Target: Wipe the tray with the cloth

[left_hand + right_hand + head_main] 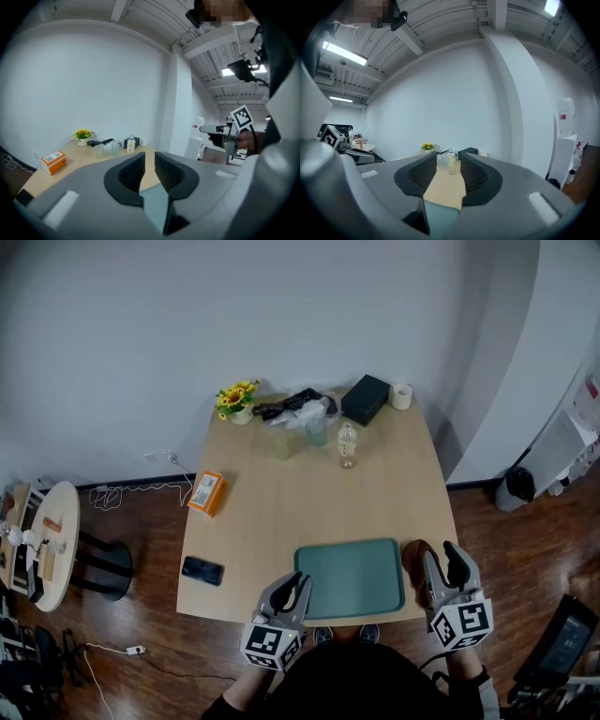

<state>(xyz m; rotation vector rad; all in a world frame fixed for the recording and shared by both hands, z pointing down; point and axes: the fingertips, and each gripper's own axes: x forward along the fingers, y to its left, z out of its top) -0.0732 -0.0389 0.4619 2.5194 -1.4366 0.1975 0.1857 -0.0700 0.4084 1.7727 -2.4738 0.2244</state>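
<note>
Left gripper sits at the near edge of the light wooden desk, just left of the flat teal plastic tray. Right gripper is off the tray's right side, with the crumpled brown cloth lying on the desk between it and the tray and not held. Clutter at the far end is well apart from the tray: sunflower pot, black box, clear bottle. Left gripper view: jaws only a narrow slit apart, nothing between them, with the teal tray below. Right gripper view: jaws released, clearly apart and empty; bare desk and a tray corner show through the gap, and the gripper is held roughly level. Judged step: pre-grasp, with wiping not started. The next move calls for dropping the right gripper onto the cloth, clamping it, then sweeping it across the tray; the left gripper could steady the tray.
</note>
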